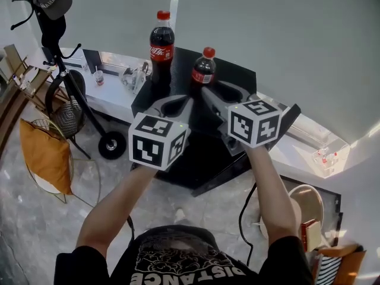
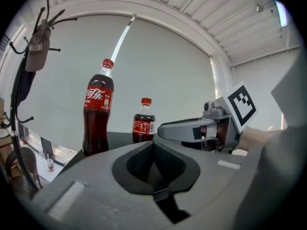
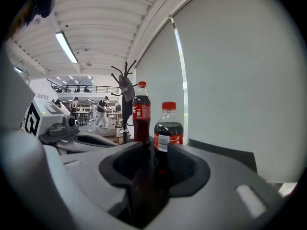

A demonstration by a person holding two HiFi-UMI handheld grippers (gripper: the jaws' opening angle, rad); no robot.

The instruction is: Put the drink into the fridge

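Two cola bottles stand on the black fridge top (image 1: 205, 159): a tall one (image 1: 161, 45) (image 2: 98, 114) (image 3: 141, 114) and a small one (image 1: 203, 69) (image 2: 144, 122) (image 3: 169, 123), both with red caps. My right gripper (image 1: 205, 91) (image 3: 156, 150) points level at the small bottle, jaws apart. The bottle's lower body shows through the gap and no pad presses on it. My left gripper (image 1: 190, 98) (image 2: 153, 143) hangs beside it on the left, shut and empty, short of the tall bottle.
A coat stand with a cap (image 1: 50, 8) stands at the far left, with a scooter wheel (image 1: 111, 145) and a yellow-cushioned chair (image 1: 44, 153) below it. A white ledge (image 1: 116, 100) runs along the wall behind the fridge. A clear box (image 1: 325, 154) sits on it at right.
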